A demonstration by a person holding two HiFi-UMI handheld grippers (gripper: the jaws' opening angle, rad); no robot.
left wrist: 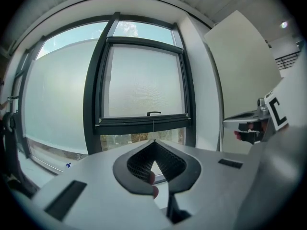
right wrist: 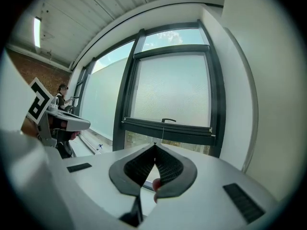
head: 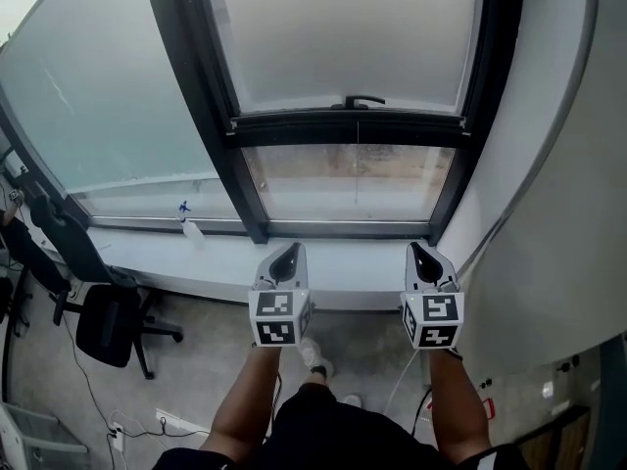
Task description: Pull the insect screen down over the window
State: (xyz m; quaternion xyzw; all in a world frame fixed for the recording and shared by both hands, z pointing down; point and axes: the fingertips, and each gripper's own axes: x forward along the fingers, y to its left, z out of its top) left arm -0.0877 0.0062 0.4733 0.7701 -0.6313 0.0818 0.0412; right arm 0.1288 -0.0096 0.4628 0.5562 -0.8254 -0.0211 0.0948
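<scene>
Lower centre of the head view: left gripper (head: 290, 249) and right gripper (head: 419, 249) were held side by side, both with jaws closed together and nothing caught between them. Just beyond, the window sill (head: 225, 253) was seen. Further out, the insect screen (head: 343, 37) was found drawn over most of the middle window. Its dark bottom bar (head: 348, 127) was stopped short of the sill, and a strip of clear glass (head: 348, 179) was left uncovered beneath. The mesh was judged light, soft and easily torn, so not to be pinched. The bar was judged rigid, probably spring-loaded. Hold was best taken on the small handle (head: 363, 100) at the bar's centre and pulled evenly.
</scene>
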